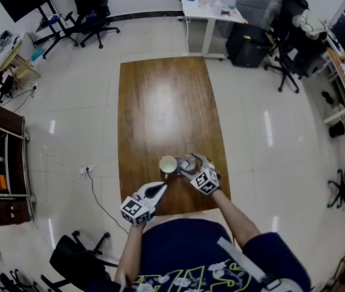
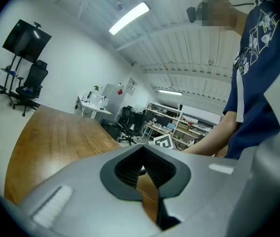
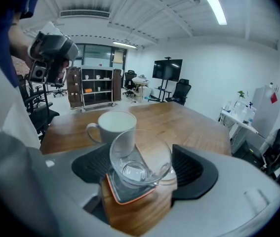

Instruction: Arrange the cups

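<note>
Head view: over the near end of the wooden table (image 1: 160, 102), the right gripper (image 1: 191, 162) has a clear glass cup (image 1: 188, 162) between its jaws. A white mug (image 1: 168, 164) stands just beside their tips. The left gripper (image 1: 159, 189) hangs back, near the table edge.

Left gripper view: jaws pressed together, nothing between them, only bare tabletop beyond.

Right gripper view: jaws spread wide, pinching the glass by its sides. Its base sits low between the pads over an orange-rimmed coaster (image 3: 130, 194). Its axis is tipped, mouth leaning back toward the camera. The mug stands upright just past the tips, handle to the left.

This looks like the placing step. Next, level the glass, seat it on the coaster, then release.
</note>
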Demonstrator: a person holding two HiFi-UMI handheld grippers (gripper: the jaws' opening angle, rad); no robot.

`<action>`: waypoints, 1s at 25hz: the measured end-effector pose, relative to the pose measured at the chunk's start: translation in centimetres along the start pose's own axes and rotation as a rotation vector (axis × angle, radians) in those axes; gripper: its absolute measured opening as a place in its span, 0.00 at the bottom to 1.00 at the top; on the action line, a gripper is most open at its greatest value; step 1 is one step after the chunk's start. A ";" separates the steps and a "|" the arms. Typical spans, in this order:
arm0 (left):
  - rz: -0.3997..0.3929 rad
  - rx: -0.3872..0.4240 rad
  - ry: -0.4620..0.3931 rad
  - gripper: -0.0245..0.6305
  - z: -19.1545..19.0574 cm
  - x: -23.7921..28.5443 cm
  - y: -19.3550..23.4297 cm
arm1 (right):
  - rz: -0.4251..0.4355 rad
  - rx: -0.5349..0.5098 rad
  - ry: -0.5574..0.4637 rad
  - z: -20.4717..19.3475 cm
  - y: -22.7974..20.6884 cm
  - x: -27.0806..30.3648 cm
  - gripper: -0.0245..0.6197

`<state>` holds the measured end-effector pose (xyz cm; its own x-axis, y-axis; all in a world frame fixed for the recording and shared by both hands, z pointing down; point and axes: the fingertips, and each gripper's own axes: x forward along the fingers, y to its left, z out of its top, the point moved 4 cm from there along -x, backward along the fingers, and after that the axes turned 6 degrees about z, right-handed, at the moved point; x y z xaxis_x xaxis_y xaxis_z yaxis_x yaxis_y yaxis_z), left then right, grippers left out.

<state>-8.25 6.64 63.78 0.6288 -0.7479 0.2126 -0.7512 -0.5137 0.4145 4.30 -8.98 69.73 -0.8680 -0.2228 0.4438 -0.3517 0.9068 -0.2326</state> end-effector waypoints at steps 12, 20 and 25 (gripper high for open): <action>-0.001 -0.023 -0.025 0.04 0.1 0.8 0.9 | 0.104 0.066 -0.123 2.0 4.7 -2.1 0.72; -0.048 0.053 -0.016 0.04 3.6 2.4 1.4 | 0.011 0.042 -0.118 2.0 6.8 -4.6 0.04; -0.071 0.058 0.001 0.04 1.7 3.0 2.4 | 0.041 0.044 -0.048 -1.5 7.8 -4.5 0.04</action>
<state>-8.50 2.48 63.85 0.6808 -0.7085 0.1857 -0.7153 -0.5887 0.3764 5.97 -0.33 67.21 -0.8976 -0.2036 0.3909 -0.3294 0.8992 -0.2880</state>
